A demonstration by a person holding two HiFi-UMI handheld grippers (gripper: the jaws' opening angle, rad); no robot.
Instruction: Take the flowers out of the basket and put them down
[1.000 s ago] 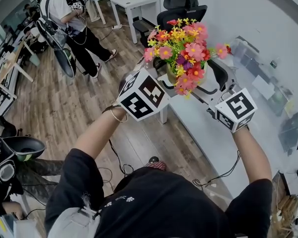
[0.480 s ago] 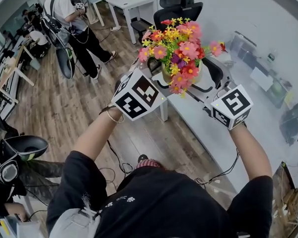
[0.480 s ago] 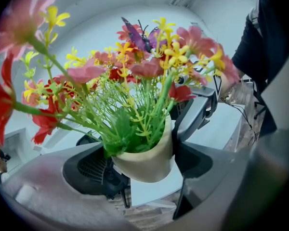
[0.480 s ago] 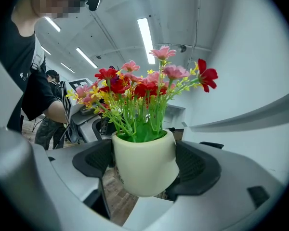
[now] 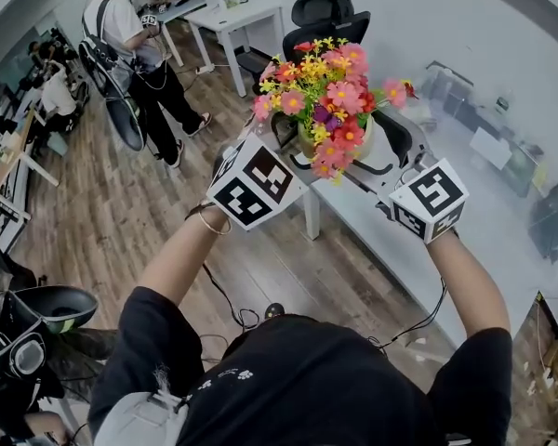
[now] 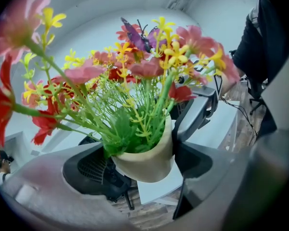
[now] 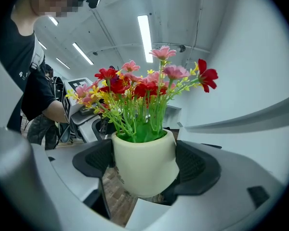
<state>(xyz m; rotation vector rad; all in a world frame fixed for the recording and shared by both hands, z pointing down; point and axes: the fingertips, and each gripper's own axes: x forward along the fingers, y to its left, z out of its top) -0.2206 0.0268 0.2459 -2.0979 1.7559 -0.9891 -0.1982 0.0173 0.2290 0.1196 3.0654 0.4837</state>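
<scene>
Both grippers held one cream pot point(image 5: 364, 145) of flowers point(image 5: 325, 89) up in the air, clear of any surface. In the head view the left gripper point(image 5: 296, 145) reached in from the left and the right gripper point(image 5: 381, 167) from the right, so the pot sat between the two tools.

In the left gripper view, the left gripper point(image 6: 143, 166) had its dark pads point(image 6: 89, 170) pressed against opposite sides of the pot point(image 6: 149, 146), clamped on it near the rim. In the right gripper view, the right gripper point(image 7: 144, 166) was closed on the same pot point(image 7: 143, 170), with one ribbed pad point(image 7: 196, 165) touching each flank. The pot stood roughly upright there and leaned a little in the left gripper view.

The flowers point(image 7: 144, 88) were all in the pot, green stems bunched at its mouth and pink, red and yellow blooms spreading above. A purple butterfly point(image 6: 135, 35) sat among the blooms point(image 6: 135, 73).

In the head view the bunch hung over the left edge of a long white table point(image 5: 377, 235), with a black office chair point(image 5: 330, 12) behind it. A person point(image 5: 121, 31) stood well apart on the wooden floor point(image 5: 112, 203), near a smaller white table point(image 5: 246, 9).
</scene>
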